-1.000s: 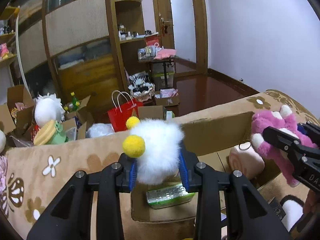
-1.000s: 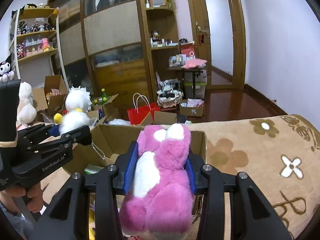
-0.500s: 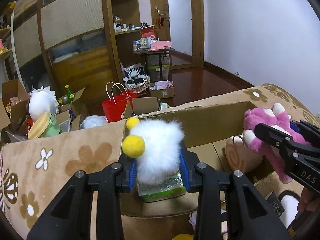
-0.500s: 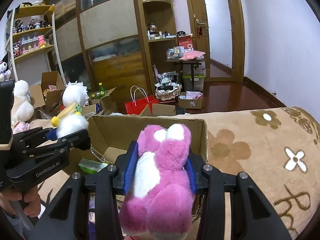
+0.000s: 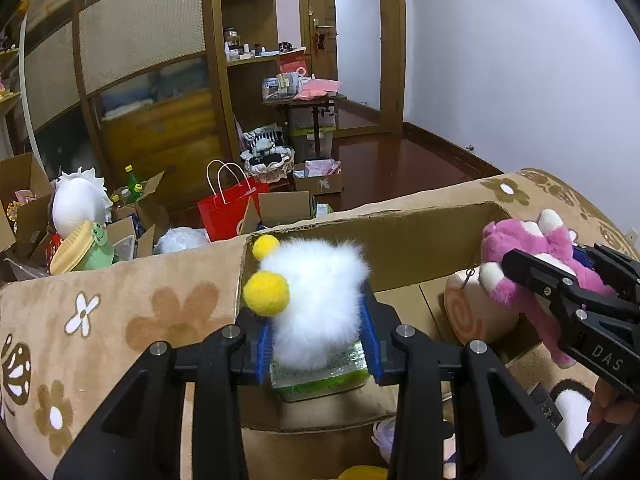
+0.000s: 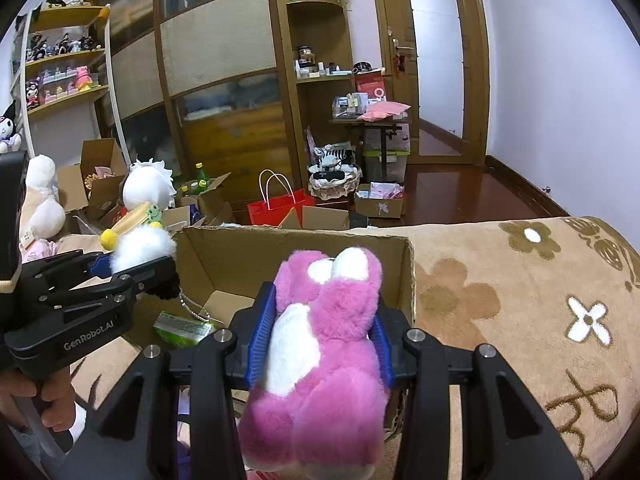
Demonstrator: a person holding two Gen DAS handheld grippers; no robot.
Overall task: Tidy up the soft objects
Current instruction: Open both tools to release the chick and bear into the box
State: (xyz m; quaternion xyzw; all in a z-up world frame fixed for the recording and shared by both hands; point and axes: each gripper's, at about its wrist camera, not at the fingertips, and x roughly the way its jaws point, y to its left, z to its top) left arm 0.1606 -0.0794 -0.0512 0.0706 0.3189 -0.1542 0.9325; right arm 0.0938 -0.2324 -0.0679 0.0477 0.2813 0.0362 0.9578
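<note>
My left gripper (image 5: 318, 340) is shut on a fluffy white toy (image 5: 320, 300) with yellow pompoms, held over the left part of an open cardboard box (image 5: 400, 244). It also shows in the right wrist view (image 6: 140, 246). My right gripper (image 6: 320, 340) is shut on a pink and white plush bear (image 6: 324, 344), held over the box's right part (image 6: 304, 248). The bear also shows in the left wrist view (image 5: 532, 256). Inside the box lie a green packet (image 5: 320, 380) and a round pinkish plush (image 5: 476, 316).
The box sits on a brown flowered blanket (image 5: 132, 312). Behind it are a red paper bag (image 5: 228, 212), open boxes with toys (image 5: 80, 220), a wooden cabinet (image 5: 160, 80) and a small loaded table (image 5: 304, 100). A white plush (image 5: 572, 416) lies at lower right.
Both grippers have moved forward and lower over the box, each still holding its toy. The box floor and green packet now show more fully.
</note>
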